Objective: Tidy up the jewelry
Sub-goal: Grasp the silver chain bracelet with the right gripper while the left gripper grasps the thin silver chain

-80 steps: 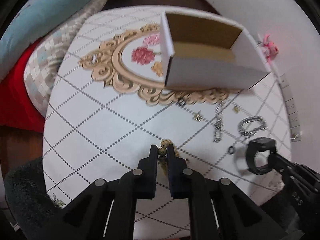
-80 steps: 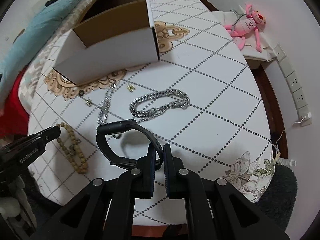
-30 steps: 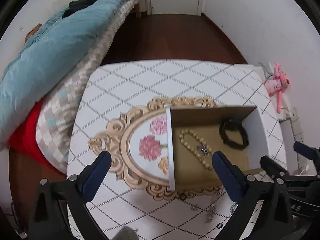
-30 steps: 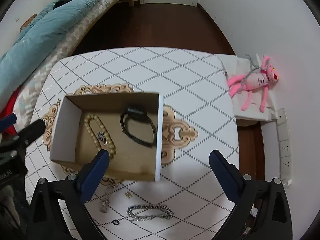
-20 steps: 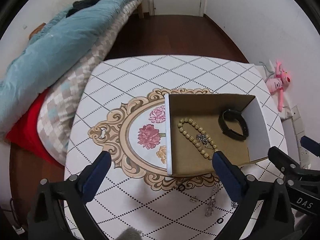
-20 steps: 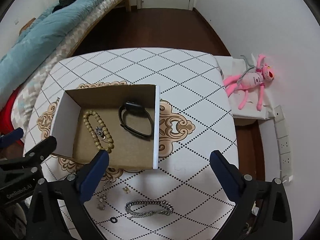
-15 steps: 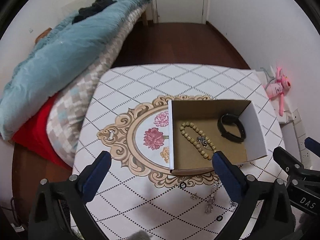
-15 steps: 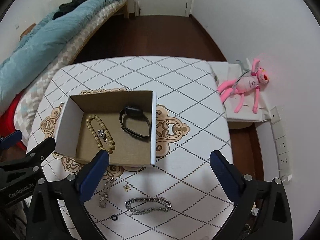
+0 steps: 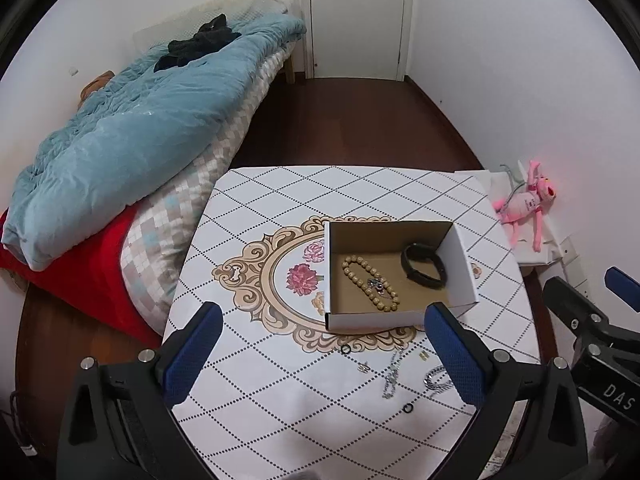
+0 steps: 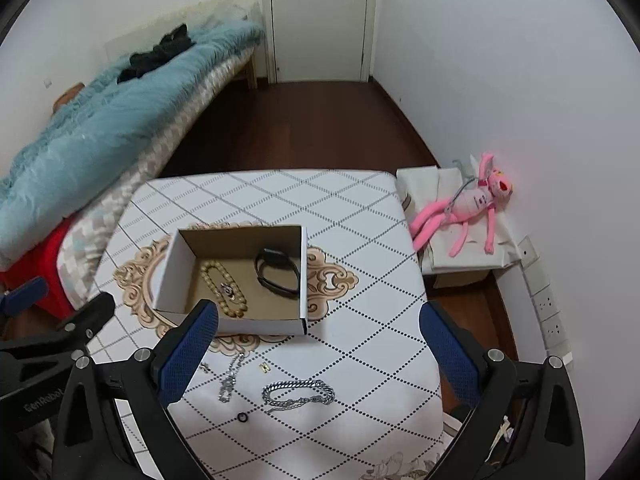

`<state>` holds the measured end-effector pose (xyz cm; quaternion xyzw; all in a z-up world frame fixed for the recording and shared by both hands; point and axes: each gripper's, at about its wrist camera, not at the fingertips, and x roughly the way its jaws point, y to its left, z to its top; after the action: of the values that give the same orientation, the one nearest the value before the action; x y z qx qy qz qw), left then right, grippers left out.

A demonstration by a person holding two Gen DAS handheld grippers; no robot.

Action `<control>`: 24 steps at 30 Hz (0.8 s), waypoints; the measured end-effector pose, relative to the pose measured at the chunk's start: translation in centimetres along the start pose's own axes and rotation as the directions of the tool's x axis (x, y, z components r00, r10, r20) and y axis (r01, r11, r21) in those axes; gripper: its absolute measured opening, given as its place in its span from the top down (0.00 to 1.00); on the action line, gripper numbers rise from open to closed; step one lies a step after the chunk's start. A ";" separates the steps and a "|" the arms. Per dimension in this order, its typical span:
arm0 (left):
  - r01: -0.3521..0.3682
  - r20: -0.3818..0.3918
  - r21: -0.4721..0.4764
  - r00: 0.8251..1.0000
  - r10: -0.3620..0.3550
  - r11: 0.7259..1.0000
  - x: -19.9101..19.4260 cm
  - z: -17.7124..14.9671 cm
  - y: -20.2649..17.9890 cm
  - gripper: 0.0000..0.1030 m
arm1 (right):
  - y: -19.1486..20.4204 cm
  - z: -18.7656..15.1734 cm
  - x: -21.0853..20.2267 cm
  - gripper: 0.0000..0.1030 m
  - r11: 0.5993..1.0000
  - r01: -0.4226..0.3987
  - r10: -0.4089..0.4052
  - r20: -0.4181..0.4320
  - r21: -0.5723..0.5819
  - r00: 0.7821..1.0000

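An open white cardboard box (image 9: 464,264) (image 10: 172,272) sits on the patterned table. Inside lie a beige bead bracelet (image 9: 370,288) (image 10: 222,290) and a black watch band (image 9: 424,270) (image 10: 278,268). In front of the box on the table lie a silver chain bracelet (image 10: 298,394) (image 9: 438,376), a thin silver chain (image 10: 230,378) (image 9: 392,372), small earrings (image 10: 264,367) and black rings (image 9: 346,349) (image 10: 242,417). My left gripper (image 9: 322,352) and right gripper (image 10: 316,348) are both wide open, empty, held high above the table's near side.
A bed with a blue duvet (image 9: 132,136) stands left of the table (image 9: 280,400). A pink plush toy (image 10: 468,204) lies on a low white stand at the right, by the wall. A door (image 9: 356,16) is at the back.
Both grippers carried the bead bracelet and watch band to the box, opened, and left them inside. Since then both have risen and pulled back from the box, staying open.
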<state>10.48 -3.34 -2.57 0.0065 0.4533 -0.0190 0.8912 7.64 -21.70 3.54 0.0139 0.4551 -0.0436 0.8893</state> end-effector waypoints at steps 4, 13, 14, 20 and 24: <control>-0.018 0.009 -0.010 1.000 0.018 1.000 -1.0 -0.2 0.1 0.00 | -0.3 -0.1 -2.2 0.01 1.000 -0.018 0.017 0.035 0.017 0.999; -0.059 -0.041 0.001 0.997 0.059 0.998 2.9 -3.3 0.3 0.00 | -3.4 -4.4 3.0 0.01 0.990 -0.044 0.063 -0.141 0.135 0.988; -0.061 -0.058 0.007 0.996 0.061 0.998 3.7 -3.8 0.2 0.00 | -3.8 -5.4 4.6 0.05 0.987 -0.047 0.074 -0.176 0.156 0.982; -0.056 -0.194 0.028 0.979 0.060 0.998 8.9 -7.3 0.1 0.01 | -5.2 -10.7 12.3 0.30 0.978 -0.014 0.081 -0.318 0.206 0.945; -0.036 -0.240 0.042 0.970 0.045 0.998 10.5 -8.9 -0.2 0.01 | -4.3 -12.5 14.5 0.35 0.983 -0.024 0.088 -0.353 0.183 0.931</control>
<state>9.42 -3.61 -16.27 0.0346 0.5573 -0.0082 0.8296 5.59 -26.16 -15.42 0.1131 0.6039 -0.0549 0.7871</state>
